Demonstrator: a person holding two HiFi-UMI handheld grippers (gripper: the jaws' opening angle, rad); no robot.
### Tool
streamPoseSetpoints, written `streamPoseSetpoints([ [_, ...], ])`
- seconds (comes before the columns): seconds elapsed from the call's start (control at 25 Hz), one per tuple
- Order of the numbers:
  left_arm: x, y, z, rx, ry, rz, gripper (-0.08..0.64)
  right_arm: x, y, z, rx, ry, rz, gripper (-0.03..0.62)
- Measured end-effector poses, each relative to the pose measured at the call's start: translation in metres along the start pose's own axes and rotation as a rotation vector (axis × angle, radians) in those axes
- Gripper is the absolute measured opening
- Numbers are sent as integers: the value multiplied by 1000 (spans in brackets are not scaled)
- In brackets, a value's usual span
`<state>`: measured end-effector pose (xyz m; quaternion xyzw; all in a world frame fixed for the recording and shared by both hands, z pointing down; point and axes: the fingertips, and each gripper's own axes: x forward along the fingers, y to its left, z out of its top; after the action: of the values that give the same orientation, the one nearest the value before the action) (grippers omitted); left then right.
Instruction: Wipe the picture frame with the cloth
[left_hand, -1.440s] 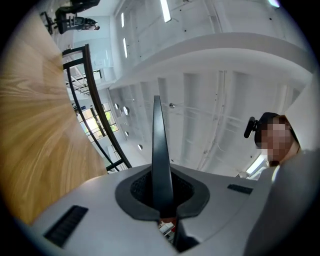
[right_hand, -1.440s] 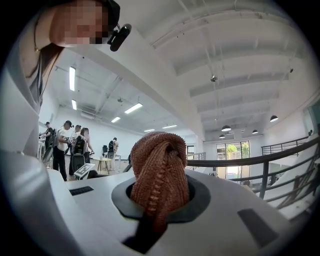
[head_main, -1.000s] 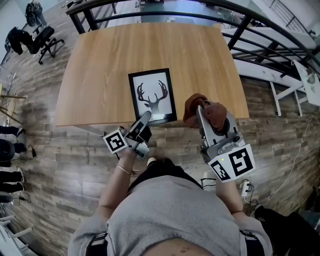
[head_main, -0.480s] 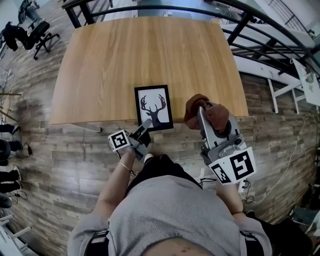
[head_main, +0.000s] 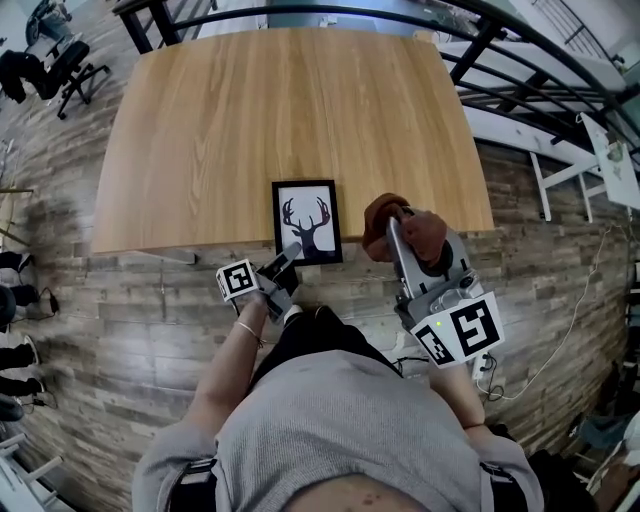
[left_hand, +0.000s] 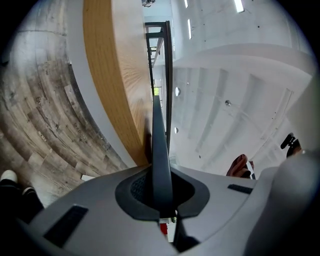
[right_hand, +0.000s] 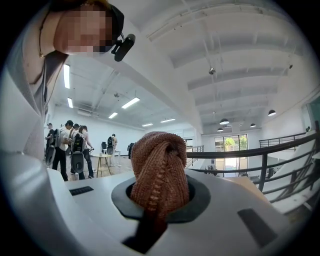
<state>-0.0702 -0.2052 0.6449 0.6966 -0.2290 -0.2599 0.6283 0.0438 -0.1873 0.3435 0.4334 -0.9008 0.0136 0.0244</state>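
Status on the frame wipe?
Left tool shut on picture frame at table edge. Right tool shut on cloth, beside frame. Nothing in the way.

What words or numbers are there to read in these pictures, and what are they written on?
There are no words or numbers that can be read.
Picture frame: only a deer head with antlers, no writing.
Left cube and right cube: black-and-white marker squares, not letters.
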Motion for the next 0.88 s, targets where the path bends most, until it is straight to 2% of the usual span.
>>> streamPoseSetpoints([
  [0.2, -1, 8, 0, -38, 12, -29, 20, 5, 11, -13, 50, 29, 34, 46],
  [0.4, 4, 10, 5, -23, 68, -45, 20, 12, 9, -17, 127, 38, 44, 46],
  [0.72, 4, 11, 15, -58, 5, -77, 20, 9, 16, -27, 130, 63, 46, 46],
  [0.8, 3, 13, 11, -64, 21, -77, 23, 8, 17, -29, 137, 68, 49, 46],
  [0.84, 4, 13, 8, -62, 44, -80, 56, 8, 17, -30, 141, 70, 52, 46],
  [0.88, 5, 11, 5, -60, 68, -88, 176, 8, 18, -31, 145, 72, 56, 46],
])
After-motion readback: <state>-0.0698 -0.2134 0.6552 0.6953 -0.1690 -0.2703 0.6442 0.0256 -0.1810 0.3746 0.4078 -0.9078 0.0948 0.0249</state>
